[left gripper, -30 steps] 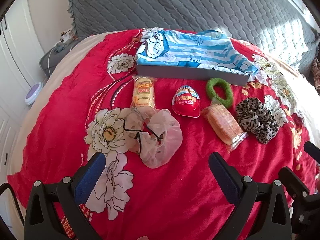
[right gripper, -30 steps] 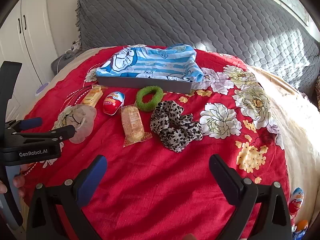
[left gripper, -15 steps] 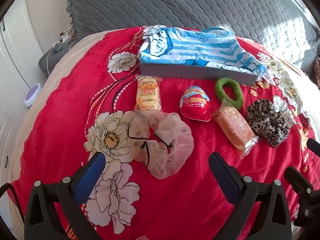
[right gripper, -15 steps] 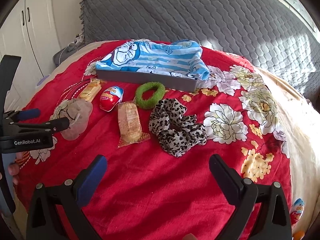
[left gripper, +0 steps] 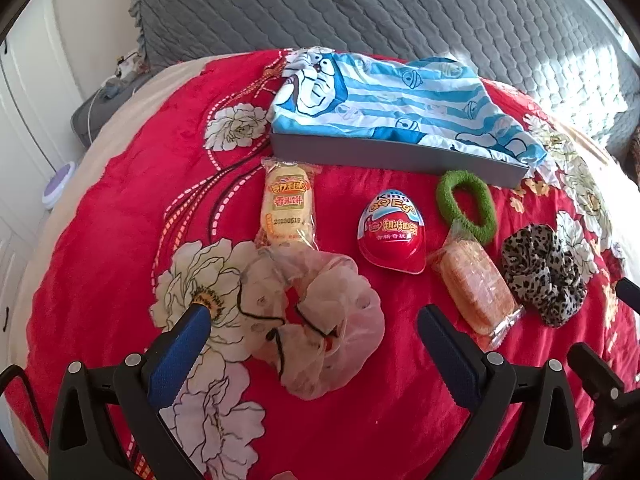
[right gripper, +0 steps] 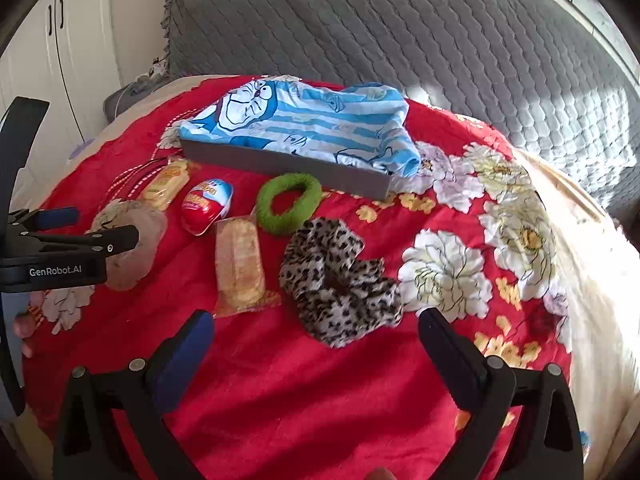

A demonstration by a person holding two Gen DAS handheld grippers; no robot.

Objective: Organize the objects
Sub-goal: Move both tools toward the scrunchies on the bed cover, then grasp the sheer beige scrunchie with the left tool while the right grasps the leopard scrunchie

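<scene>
On a bed covered by a red floral blanket (left gripper: pixel 120 240), the left gripper (left gripper: pixel 312 332) hangs with its blue-padded jaws spread wide and nothing between them, poised just above the sheer pink scrunchie (left gripper: pixel 320 320), which lies between the fingertips at 12 o'clock from the gripper. Beyond the scrunchie, at 12 o'clock, lies a yellow rice-cracker packet (left gripper: pixel 288 210), its near end touching the scrunchie's edge. At 1 o'clock sits a red and blue egg-shaped toy (left gripper: pixel 392 236), and further toward 2 o'clock an orange snack packet (left gripper: pixel 476 292) whose far end touches a green hair ring (left gripper: pixel 466 206). A leopard-print scrunchie (left gripper: pixel 540 276) lies just beside the packet at 2 o'clock. Behind this row stands a shallow grey tray (left gripper: pixel 392 156) with a blue striped cartoon shirt (left gripper: pixel 392 100) draped over it. The right gripper (right gripper: pixel 316 344) also has its jaws wide apart and holds nothing; the leopard-print scrunchie (right gripper: pixel 336 280) lies just ahead of it at 12 o'clock, the orange snack packet (right gripper: pixel 240 268) at 11 o'clock, the green hair ring (right gripper: pixel 289 208) beyond.
</scene>
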